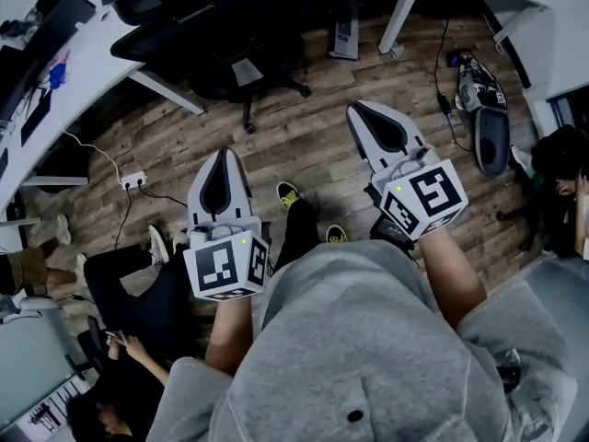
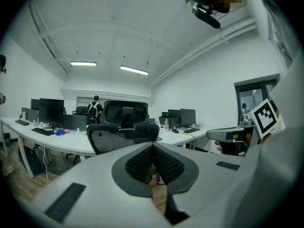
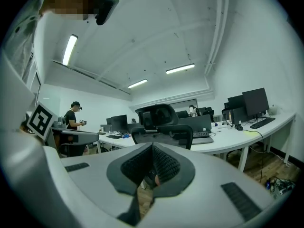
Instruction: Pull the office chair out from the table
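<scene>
A black mesh office chair (image 1: 221, 35) with a headrest stands tucked under the white curved table (image 1: 83, 63) at the top of the head view. Its back (image 2: 122, 136) shows straight ahead in the left gripper view, and the same chair (image 3: 161, 127) faces the right gripper view. My left gripper (image 1: 221, 159) is shut and empty, held over the wooden floor short of the chair. My right gripper (image 1: 361, 113) is also shut on nothing, a little farther forward and to the right. Neither touches the chair.
A seated person (image 1: 129, 339) is at lower left, next to a power strip (image 1: 134, 180) with cables. A bag (image 1: 480, 90) and a dark object lie on the floor at right. Monitors (image 2: 47, 109) and keyboards stand on the table; table legs (image 1: 398, 17) rise beside the chair.
</scene>
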The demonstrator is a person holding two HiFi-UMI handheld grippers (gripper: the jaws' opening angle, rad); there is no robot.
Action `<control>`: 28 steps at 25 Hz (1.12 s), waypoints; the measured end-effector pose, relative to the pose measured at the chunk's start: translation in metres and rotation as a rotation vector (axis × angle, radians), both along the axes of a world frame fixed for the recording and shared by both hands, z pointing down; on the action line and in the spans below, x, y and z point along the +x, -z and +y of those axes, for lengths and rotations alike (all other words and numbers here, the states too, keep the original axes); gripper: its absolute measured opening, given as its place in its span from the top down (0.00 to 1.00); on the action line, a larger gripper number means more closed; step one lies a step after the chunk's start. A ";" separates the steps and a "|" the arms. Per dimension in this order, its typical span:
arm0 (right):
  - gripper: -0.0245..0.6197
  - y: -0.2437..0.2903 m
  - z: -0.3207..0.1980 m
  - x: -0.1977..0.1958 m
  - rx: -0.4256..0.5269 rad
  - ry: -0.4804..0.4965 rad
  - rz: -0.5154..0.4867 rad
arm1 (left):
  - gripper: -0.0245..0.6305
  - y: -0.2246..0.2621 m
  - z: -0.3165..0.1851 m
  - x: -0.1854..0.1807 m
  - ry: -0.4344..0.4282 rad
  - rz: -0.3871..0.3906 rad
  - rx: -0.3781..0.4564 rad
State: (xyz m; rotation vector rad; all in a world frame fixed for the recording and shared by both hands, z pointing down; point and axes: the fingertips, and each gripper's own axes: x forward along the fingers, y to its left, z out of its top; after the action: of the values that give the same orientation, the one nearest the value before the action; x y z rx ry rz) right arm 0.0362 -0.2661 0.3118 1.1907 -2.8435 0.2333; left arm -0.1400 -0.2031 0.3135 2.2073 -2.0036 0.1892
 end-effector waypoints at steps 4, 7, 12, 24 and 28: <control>0.92 -0.004 -0.032 -0.019 0.006 -0.019 0.068 | 0.95 -0.004 -0.031 -0.022 -0.003 0.015 -0.008; 0.92 -0.003 -0.053 -0.037 0.011 -0.016 0.090 | 0.95 -0.005 -0.050 -0.042 0.004 0.020 -0.011; 0.91 -0.002 -0.081 -0.062 0.017 -0.014 0.104 | 0.95 -0.008 -0.072 -0.073 0.023 0.019 -0.021; 0.91 0.001 -0.115 -0.097 0.020 -0.043 0.130 | 0.95 -0.007 -0.112 -0.105 -0.004 0.041 -0.012; 0.91 0.005 -0.128 -0.111 0.031 -0.055 0.129 | 0.95 -0.004 -0.125 -0.120 -0.007 0.040 -0.006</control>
State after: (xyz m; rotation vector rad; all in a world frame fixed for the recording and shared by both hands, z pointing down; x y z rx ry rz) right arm -0.0746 -0.3938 0.3071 1.2430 -2.7158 0.1103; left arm -0.2598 -0.3278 0.3174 2.1973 -1.9722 0.1504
